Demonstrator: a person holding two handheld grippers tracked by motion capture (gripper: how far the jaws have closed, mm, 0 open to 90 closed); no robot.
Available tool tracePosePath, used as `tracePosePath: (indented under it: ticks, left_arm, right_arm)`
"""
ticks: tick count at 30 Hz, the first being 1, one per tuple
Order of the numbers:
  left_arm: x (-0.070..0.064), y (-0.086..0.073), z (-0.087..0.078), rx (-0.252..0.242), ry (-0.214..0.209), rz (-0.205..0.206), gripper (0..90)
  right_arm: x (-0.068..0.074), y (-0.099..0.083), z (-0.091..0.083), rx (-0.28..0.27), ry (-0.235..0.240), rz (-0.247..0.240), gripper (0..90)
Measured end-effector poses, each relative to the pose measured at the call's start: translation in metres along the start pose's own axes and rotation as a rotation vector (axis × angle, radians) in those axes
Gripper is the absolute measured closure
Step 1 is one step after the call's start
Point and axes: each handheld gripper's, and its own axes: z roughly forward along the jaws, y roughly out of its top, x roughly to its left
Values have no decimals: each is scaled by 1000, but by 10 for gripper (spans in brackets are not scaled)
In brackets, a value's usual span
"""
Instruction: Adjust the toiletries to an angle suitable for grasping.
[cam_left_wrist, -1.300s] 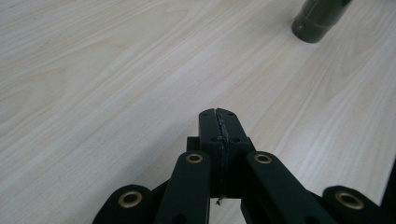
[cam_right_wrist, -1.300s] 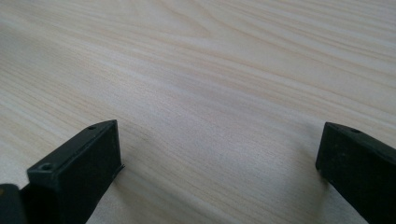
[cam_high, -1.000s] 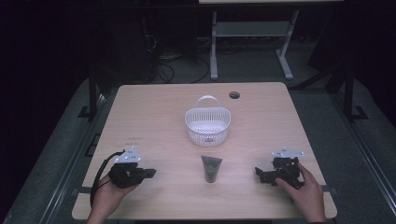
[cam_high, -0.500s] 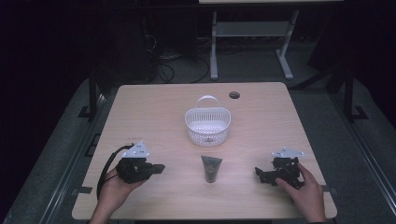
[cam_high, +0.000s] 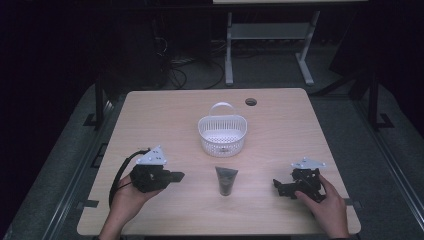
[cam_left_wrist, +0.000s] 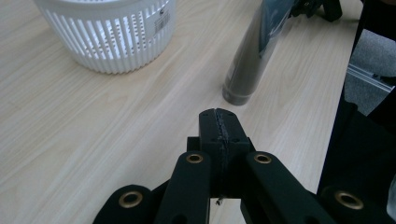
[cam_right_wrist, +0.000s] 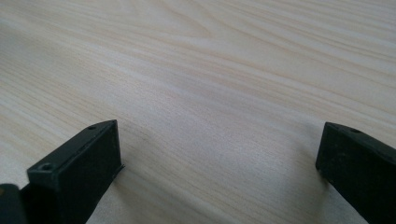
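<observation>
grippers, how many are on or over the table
2: the left gripper near the front left, the right gripper near the front right, the dark tube between them.

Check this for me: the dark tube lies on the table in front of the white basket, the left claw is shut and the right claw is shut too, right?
Not quite. The right claw is open: the right gripper view shows its jaws wide apart over bare table. The rest holds: the dark tube lies in front of the white basket, and the left claw is shut.
</observation>
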Motion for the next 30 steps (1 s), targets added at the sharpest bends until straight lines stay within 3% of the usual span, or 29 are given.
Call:
tracePosePath:
  ticks: [30]
  left_arm:
    - [-19,47,22,-28,-75,87,897]
  right_arm:
    - [0,0,0,0,0,0,0]
